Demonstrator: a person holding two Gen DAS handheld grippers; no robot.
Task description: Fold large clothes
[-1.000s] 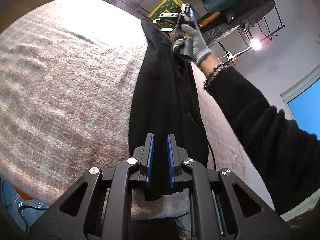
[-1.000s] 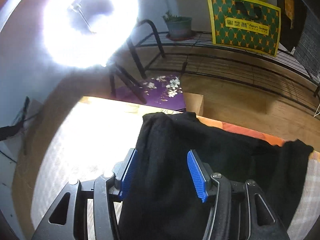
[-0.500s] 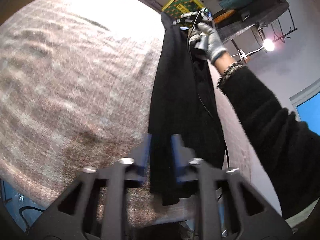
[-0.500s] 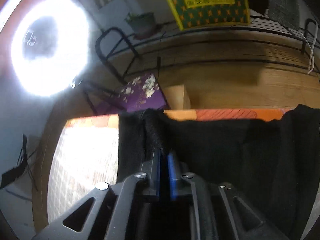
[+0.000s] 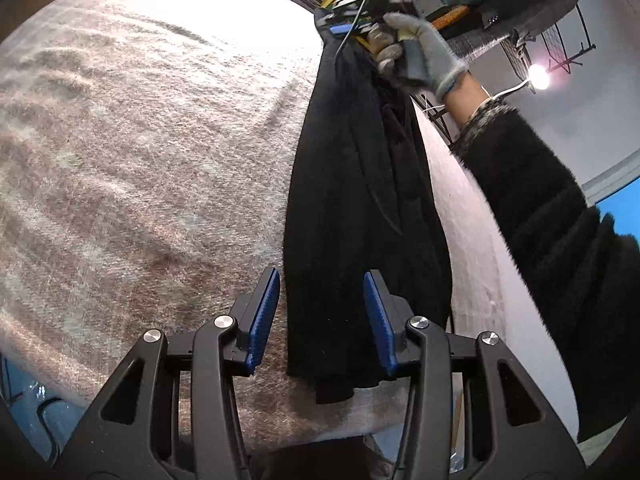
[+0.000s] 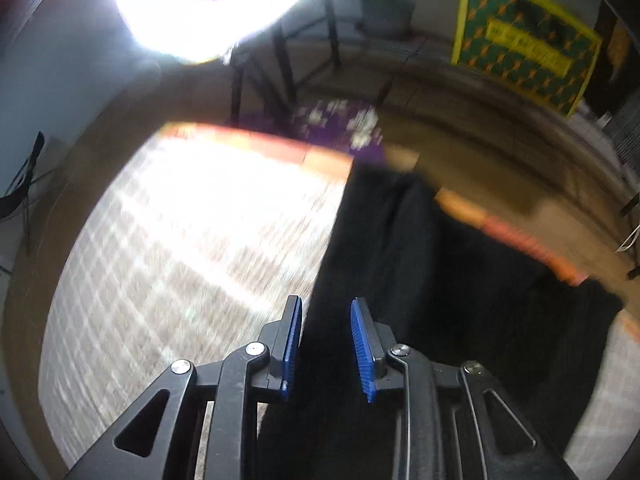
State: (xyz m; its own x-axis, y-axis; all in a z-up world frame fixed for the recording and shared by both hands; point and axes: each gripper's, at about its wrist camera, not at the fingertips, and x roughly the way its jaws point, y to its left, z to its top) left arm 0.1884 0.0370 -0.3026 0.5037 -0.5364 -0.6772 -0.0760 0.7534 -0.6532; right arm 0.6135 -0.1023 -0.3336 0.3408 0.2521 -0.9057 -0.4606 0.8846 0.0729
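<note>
Half a second ago both my pairs of fingers were pinched on the cloth; now they have sprung apart. My left gripper (image 5: 324, 316) stands wide, its ribbed blue pads (image 5: 262, 320) either side of the near end of the black garment (image 5: 360, 200), a long, soft, folded strip lying on the fuzzy pink-grey checked blanket (image 5: 140, 140). My right gripper (image 6: 324, 348) stands part open over the far end. A yellow-edged green bag (image 6: 524, 56) carries writing too blurred to read.
</note>
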